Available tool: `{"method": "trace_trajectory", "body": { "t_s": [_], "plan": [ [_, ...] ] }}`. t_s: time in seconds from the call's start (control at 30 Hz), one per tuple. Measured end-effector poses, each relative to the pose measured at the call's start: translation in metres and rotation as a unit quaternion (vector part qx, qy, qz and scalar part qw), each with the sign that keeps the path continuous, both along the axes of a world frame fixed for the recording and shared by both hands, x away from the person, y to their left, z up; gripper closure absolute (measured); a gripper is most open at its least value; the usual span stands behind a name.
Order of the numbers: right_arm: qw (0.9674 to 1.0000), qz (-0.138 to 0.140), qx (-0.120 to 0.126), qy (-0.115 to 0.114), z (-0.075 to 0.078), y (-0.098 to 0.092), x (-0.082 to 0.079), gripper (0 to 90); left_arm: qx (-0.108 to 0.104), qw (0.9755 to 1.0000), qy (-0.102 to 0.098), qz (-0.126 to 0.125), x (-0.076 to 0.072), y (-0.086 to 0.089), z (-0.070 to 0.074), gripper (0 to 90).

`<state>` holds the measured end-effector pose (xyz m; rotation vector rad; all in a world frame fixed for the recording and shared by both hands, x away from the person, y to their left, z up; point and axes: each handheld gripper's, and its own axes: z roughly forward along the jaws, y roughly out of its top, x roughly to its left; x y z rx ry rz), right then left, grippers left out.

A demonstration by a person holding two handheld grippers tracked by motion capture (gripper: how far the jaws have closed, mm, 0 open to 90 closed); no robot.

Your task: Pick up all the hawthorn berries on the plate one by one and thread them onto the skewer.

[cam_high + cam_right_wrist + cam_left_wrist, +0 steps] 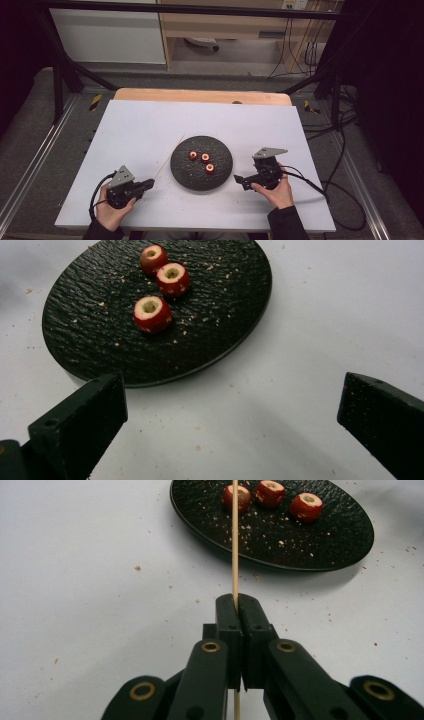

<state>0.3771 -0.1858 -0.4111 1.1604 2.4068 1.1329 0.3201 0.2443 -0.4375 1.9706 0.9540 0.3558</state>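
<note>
1. Left claw (148, 184) clenched on skewer (170, 156); in the left gripper view the claw (239, 601) has its jaws pressed together, skewer (234, 545) pinched between them.
2. Skewer runs from the claw up past the plate's (186, 177) left edge in the high view; in the left gripper view its far end lies over the plate (330, 555), in line with the leftmost fruit piece.
3. Right claw (239, 180) released, nothing in it; right gripper view shows jaws wide apart, bare bench (310, 340) between them, claw (232, 410) just short of the plate's (90, 345) near rim.
4. Plate: black, round, rough-textured, mid-bench (150, 125), between the two claws.
5. Three red cored fruit pieces (205, 157) on the plate, close together near its middle, pale hollow tops up; same pieces (172, 278) in the right gripper view, and pieces (270, 492) at the plate's far side in the left gripper view.
6. Crumbs on the plate and on the bench around it.
7. Left hand (111, 212) left of plate, right hand (277, 192) right of plate, both near the front bench edge.
</note>
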Motion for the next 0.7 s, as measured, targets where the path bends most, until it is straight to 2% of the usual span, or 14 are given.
{"method": "trace_trajectory", "body": {
  "t_s": [0.13, 0.4, 0.5, 0.57, 0.6, 0.7],
  "plan": [
    [0.9999, 0.006, -0.011, 0.006, 0.006, 0.014, 0.005, 0.9, -0.002, 1.0000, -0.001, -0.001, -0.002, 0.002, -0.002, 88.2],
    [0.9981, 0.038, -0.048, 0.012, 0.018, 0.049, 0.015, 4.1, -0.013, 0.9999, -0.003, 0.001, -0.004, 0.007, -0.004, 88.2],
    [0.9959, 0.056, -0.070, 0.013, 0.022, 0.067, 0.020, 8.1, -0.016, 0.9998, -0.006, 0.001, -0.005, 0.008, -0.003, 88.2],
    [0.9940, 0.066, -0.081, 0.030, 0.023, 0.076, 0.024, 9.4, -0.017, 0.9998, -0.008, 0.001, -0.006, 0.008, -0.003, 88.2],
    [0.9940, 0.066, -0.081, 0.030, 0.023, 0.076, 0.024, 9.4, -0.017, 0.9998, -0.008, 0.001, -0.006, 0.008, -0.003, 88.2],
    [0.9910, 0.079, -0.099, 0.043, 0.024, 0.088, 0.030, 15.3, -0.018, 0.9998, -0.008, 0.001, -0.005, 0.008, -0.004, 88.1]
  ]
}}
